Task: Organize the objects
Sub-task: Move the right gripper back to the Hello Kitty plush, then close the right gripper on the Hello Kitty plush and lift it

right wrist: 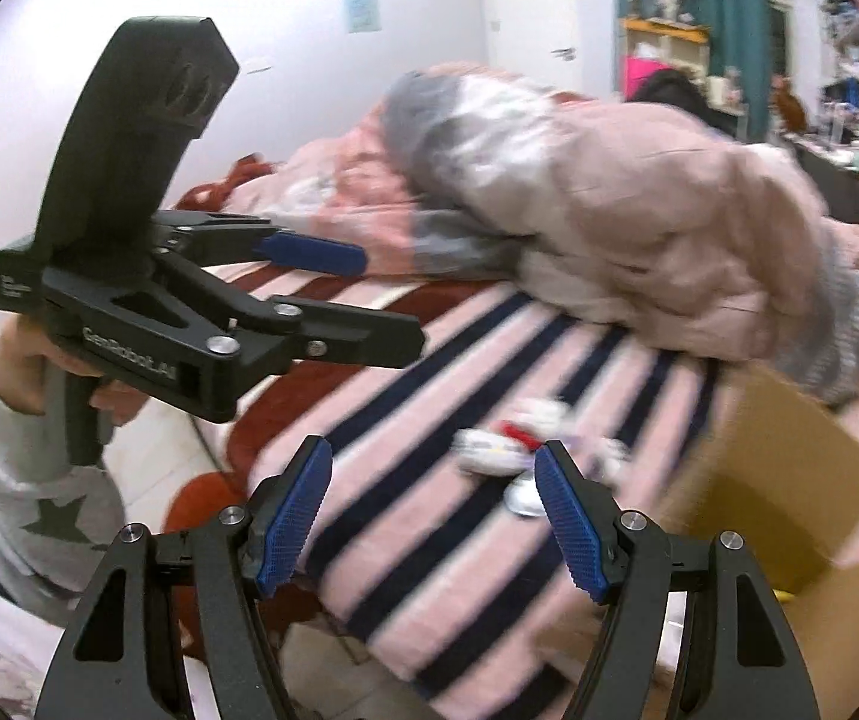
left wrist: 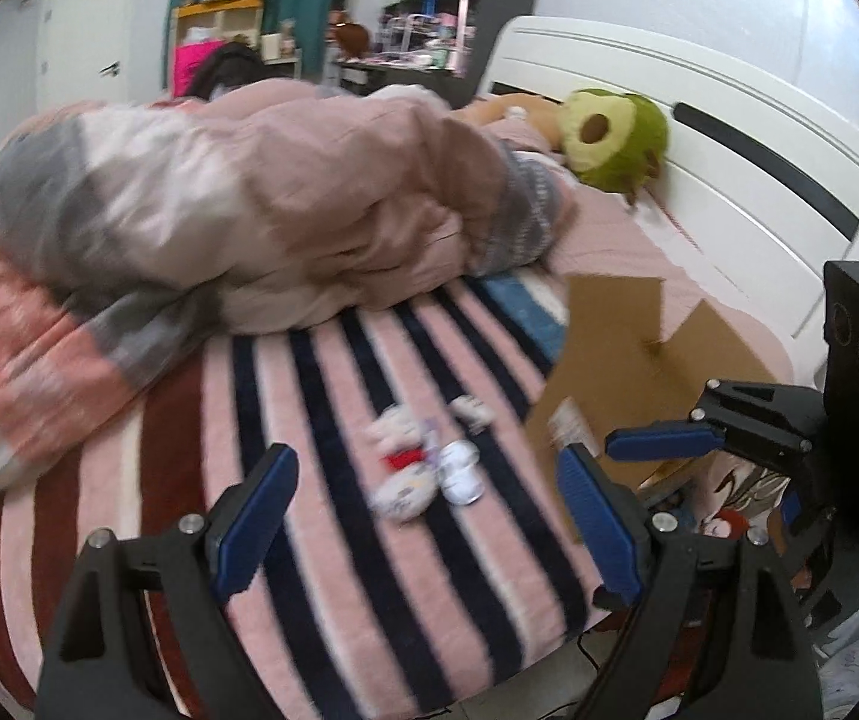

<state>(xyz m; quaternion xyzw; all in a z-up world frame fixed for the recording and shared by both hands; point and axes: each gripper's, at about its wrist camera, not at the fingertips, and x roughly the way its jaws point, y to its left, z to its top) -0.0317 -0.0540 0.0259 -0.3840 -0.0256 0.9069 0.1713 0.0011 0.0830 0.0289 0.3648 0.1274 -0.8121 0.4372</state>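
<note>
Both grippers hang over the near edge of a bed covered by a striped blanket (left wrist: pixel 333 396), and both stand with their jaws apart and nothing between them. The left gripper (left wrist: pixel 423 516) points down at a small heap of toys (left wrist: pixel 411 468) lying just ahead of its fingertips: a white plush cat with a red bow, and one or two small white pieces beside it. Blur makes it hard to say what those pieces are, possibly a little bottle or a cap.

To the right of that gripper, a cardboard box (left wrist: pixel 657 360) sits open on the bed, its flap standing up near the toys. The right gripper (left wrist: pixel 663 441) hovers over the box's near corner. From the right gripper's (right wrist: pixel 432 510) own camera the toys (right wrist: pixel 507 450) lie just beyond its fingertips, the box (right wrist: pixel 789 468) to its right, and the left gripper (right wrist: pixel 363 300) up to its left, held by a hand (right wrist: pixel 27 360) in a grey star-print sleeve.

The likely job is moving the toys into the box. The risks I see:
- The pieces lie touching, so a closing gripper could catch two or knock one away.
- The soft blanket may bunch into the jaws with a toy.
- The two grippers are near each other and could collide over the heap.
- The raised flap could block or tip a drop.
- A rounded piece may roll off the bed edge.
</note>
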